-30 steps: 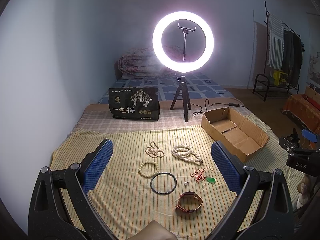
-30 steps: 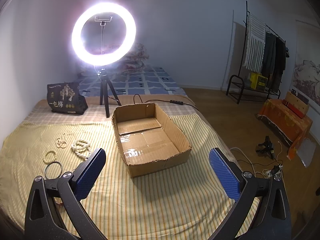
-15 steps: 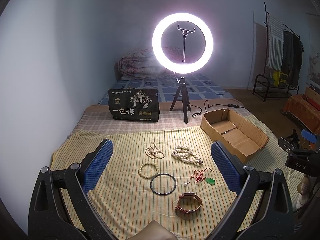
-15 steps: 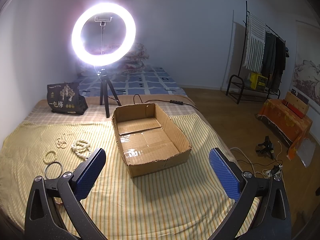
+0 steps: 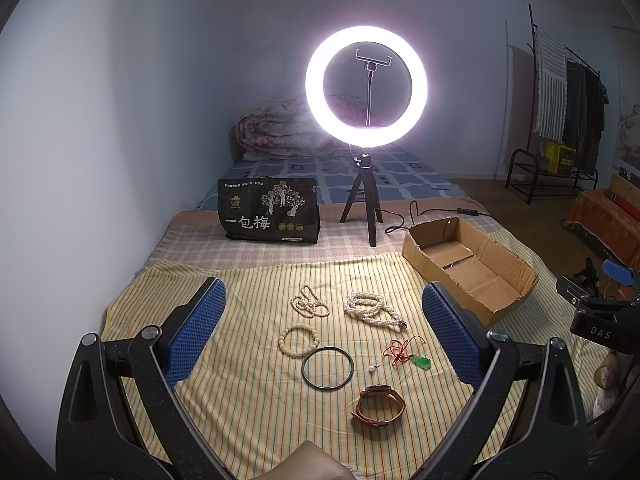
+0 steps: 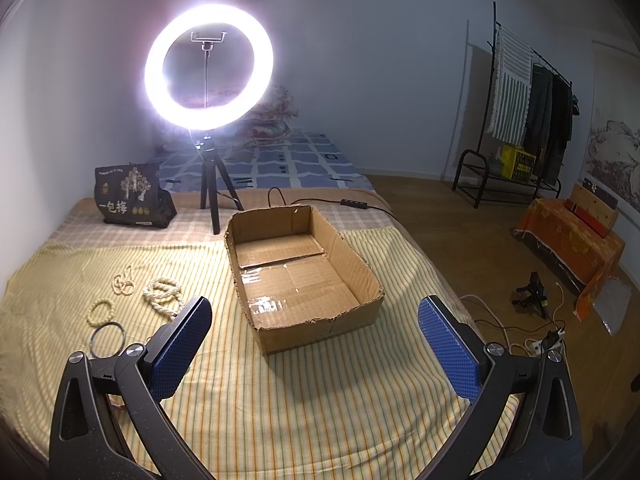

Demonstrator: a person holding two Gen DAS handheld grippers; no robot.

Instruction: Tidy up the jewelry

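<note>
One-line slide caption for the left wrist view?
Open left gripper above jewelry on a striped cloth, empty cardboard box to its right.

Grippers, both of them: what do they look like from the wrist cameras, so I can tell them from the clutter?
The left gripper and right gripper match: black speckled Y-shaped frames, silver pivot bolts, and two fingers faced with blue textured pads. In the left view, the right gripper's body shows white letters "DAS". No cables or sleeves show.

Bed (image 5: 192,240) — striped cloth (image 5: 248,380), jewelry (image 5: 374,310), box (image 6: 304,276)
</note>
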